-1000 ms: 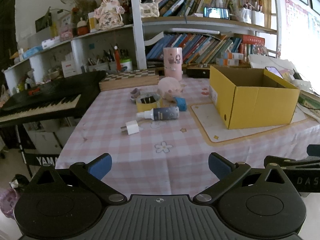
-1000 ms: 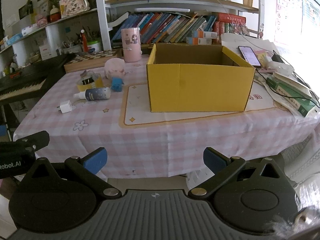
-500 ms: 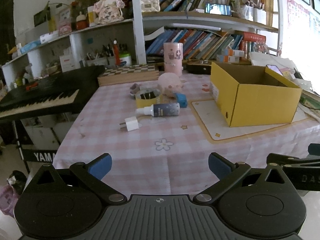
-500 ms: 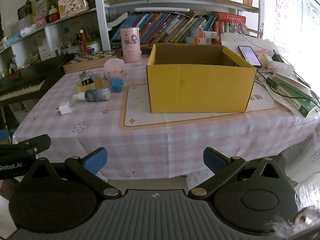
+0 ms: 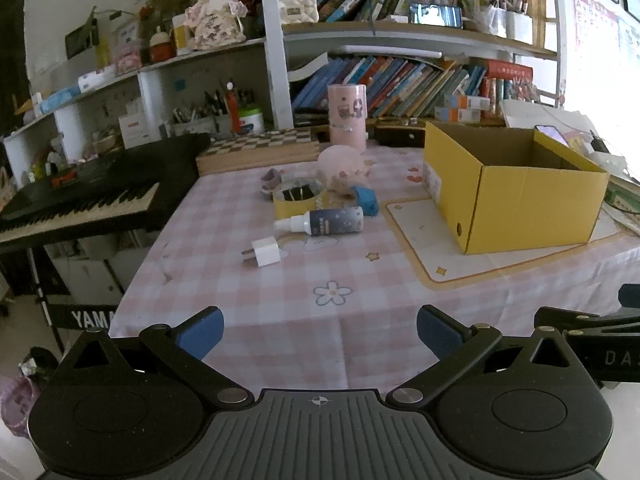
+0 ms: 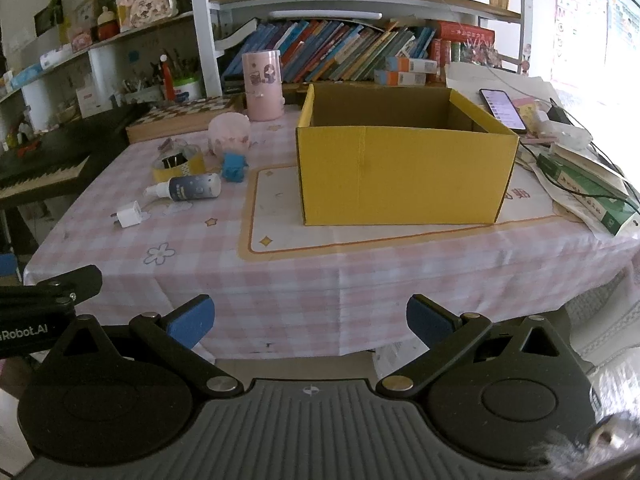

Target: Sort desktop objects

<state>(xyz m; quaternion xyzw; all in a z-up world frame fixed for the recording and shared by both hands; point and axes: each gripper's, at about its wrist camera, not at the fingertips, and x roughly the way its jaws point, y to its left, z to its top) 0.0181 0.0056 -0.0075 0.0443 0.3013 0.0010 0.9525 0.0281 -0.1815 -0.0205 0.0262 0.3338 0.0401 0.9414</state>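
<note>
An open yellow cardboard box (image 5: 516,196) (image 6: 404,172) stands on a mat on the pink checked table. Left of it lie a white charger plug (image 5: 264,253) (image 6: 129,214), a dark spray bottle (image 5: 324,221) (image 6: 188,188) on its side, a small blue toy (image 5: 366,201) (image 6: 234,166), a yellow tape roll (image 5: 298,200) (image 6: 178,162) and a pink round toy (image 5: 342,164) (image 6: 230,136). My left gripper (image 5: 320,330) hangs open before the table's near edge, short of the plug. Facing the box from off the table, my right gripper (image 6: 310,320) is open and holds nothing.
A tall pink cup (image 5: 347,114) and a checkerboard box (image 5: 256,148) stand at the table's back. A black keyboard (image 5: 80,204) sits left of the table. Books, a phone (image 6: 502,108) and cables lie right of the box. Bookshelves fill the back wall.
Both views shift only slightly; the left gripper drifted back a little and then nearer the table. Both grippers stay open, and nothing on the table moved.
</note>
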